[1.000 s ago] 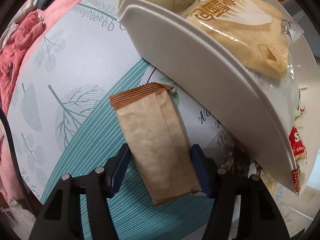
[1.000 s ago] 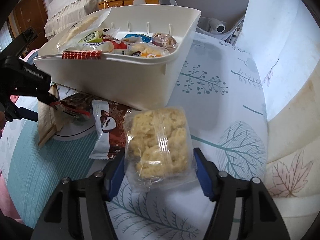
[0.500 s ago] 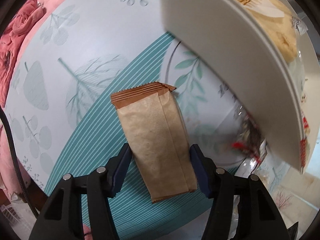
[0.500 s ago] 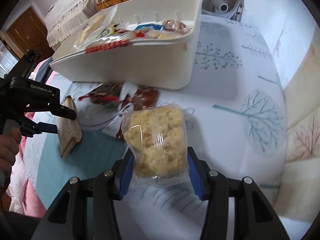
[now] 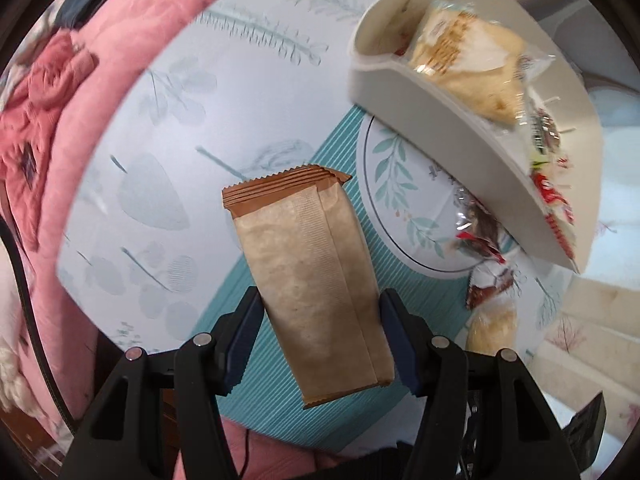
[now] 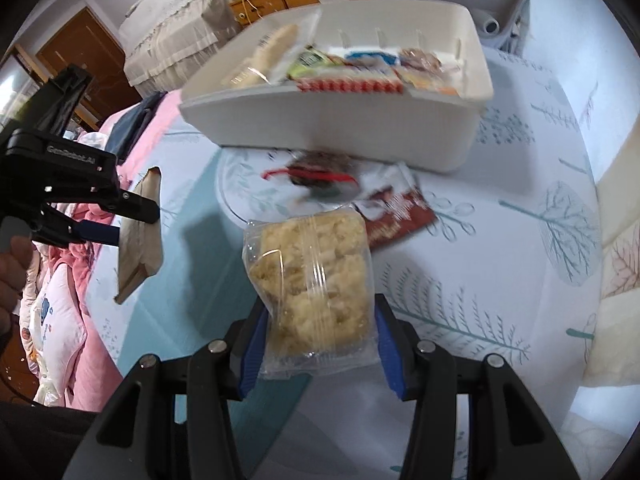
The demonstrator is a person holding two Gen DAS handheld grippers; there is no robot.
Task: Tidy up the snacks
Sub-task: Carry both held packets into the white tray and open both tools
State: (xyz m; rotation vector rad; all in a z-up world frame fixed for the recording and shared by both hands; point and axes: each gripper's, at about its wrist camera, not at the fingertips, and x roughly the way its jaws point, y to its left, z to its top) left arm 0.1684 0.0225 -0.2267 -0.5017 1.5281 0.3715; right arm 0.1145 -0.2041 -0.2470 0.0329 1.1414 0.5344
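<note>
We held a brown paper snack packet (image 5: 316, 276) in the left tongs (image 5: 320, 344) and a clear-wrapped rice cracker (image 6: 312, 276) in the right tongs (image 6: 318, 344), both lifted off the worktop (image 6: 500, 260). The white bin (image 6: 360, 132) already held several snacks (two packets (image 6: 360, 196) lay outside it).

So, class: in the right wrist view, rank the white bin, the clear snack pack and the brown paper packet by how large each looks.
1. White bin, largest.
2. Clear snack pack, though it sits closest to the camera, which inflates it.
3. Brown paper packet, seen nearly edge-on, so unsure.
</note>
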